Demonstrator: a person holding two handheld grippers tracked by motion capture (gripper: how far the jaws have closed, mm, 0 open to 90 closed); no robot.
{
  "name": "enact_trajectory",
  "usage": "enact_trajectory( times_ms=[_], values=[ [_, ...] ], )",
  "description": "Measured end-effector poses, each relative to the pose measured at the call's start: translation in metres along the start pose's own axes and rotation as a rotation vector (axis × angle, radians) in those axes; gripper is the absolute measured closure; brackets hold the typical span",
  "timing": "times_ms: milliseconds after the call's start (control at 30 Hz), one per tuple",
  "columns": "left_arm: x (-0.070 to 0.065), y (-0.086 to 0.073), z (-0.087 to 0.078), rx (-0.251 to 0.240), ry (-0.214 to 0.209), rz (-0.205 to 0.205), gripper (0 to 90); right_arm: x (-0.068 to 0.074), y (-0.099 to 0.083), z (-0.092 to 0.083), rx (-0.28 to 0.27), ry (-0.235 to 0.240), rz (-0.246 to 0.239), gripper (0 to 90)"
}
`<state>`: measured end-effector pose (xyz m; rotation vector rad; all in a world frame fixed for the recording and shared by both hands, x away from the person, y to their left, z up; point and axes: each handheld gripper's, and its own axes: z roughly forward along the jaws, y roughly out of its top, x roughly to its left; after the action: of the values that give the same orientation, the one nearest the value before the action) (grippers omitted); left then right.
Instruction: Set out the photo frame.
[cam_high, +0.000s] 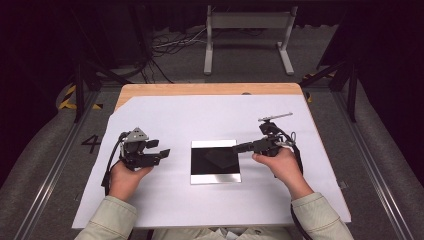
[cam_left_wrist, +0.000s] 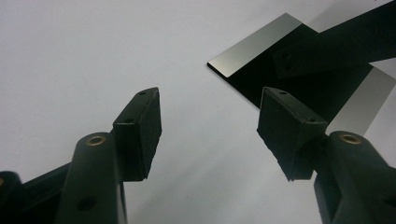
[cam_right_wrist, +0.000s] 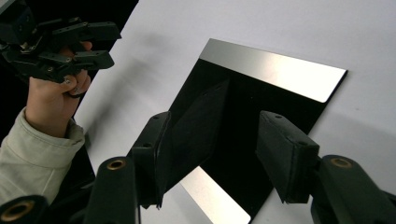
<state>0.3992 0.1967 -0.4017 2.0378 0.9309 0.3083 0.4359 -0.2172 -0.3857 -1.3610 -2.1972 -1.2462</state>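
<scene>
Mirror plate (cam_high: 215, 161): flat in the middle of the white sheet (cam_high: 165, 115), between your two hands, reflecting dark with bright strips at its near and far edges.
Right gripper (cam_high: 237, 148): way nearer, tips right at the plate's right edge; its own view has the jaws spread over the glossy face, nothing pinched.
Left gripper (cam_high: 162, 153): off to the plate's left, apart from it, jaws spread and empty.
Surface: white sheet over a wooden table (cam_high: 210, 89).
Room: dark, cables (cam_high: 170, 42) and a grey stand (cam_high: 248, 35) behind.
</scene>
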Motion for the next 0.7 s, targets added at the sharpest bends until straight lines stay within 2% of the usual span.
enact_trajectory(
  times_ms=[133,367,500,700],
  values=[
    [0.000,0.000,0.000,-0.005,0.001,0.004,40.2,-0.002,-0.002,0.005,0.021,0.019,0.021,44.2],
    [-0.001,0.001,-0.002,-0.018,0.001,0.011,40.9,-0.001,-0.004,0.012,0.042,0.025,0.018,44.0],
    [-0.002,0.001,-0.003,-0.024,0.009,0.022,41.1,0.000,-0.005,0.016,0.059,0.051,0.025,43.9],
    [-0.003,0.001,-0.004,-0.032,0.013,0.017,41.3,0.001,-0.007,0.022,0.075,0.081,0.028,43.9]
  ],
)
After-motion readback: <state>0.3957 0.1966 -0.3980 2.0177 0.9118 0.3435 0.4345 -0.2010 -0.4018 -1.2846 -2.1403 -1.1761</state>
